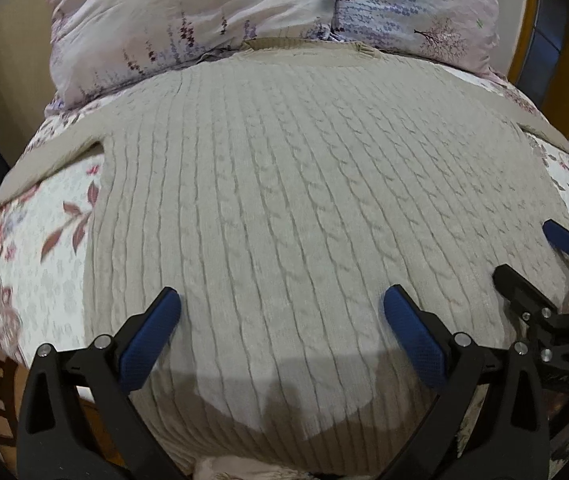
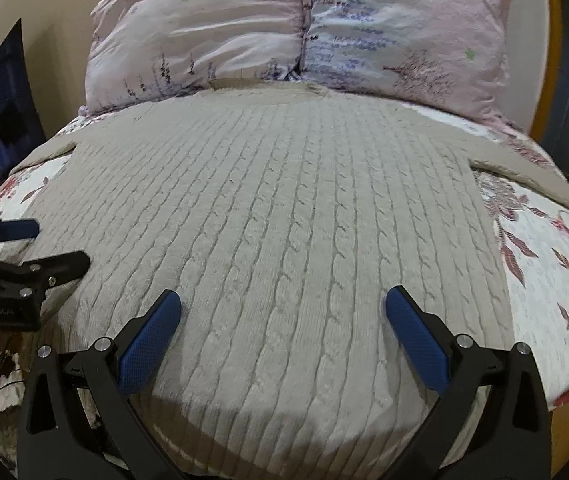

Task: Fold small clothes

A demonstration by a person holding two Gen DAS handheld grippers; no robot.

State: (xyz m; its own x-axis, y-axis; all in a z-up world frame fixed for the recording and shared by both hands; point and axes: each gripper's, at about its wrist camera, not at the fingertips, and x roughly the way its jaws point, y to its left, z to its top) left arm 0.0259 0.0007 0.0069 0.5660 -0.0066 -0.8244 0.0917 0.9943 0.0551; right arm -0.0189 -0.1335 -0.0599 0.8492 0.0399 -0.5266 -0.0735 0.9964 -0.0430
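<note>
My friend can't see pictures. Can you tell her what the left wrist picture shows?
A beige cable-knit sweater lies flat on a flowery bedspread, collar toward a pink pillow. The left gripper is open above its lower part, and the right gripper, also open, shows at the right edge.

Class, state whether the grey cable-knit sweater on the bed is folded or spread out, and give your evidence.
Spread out. The cable-knit sweater lies flat on the floral bedspread, both sleeves extended sideways, collar toward the pillow.
</note>
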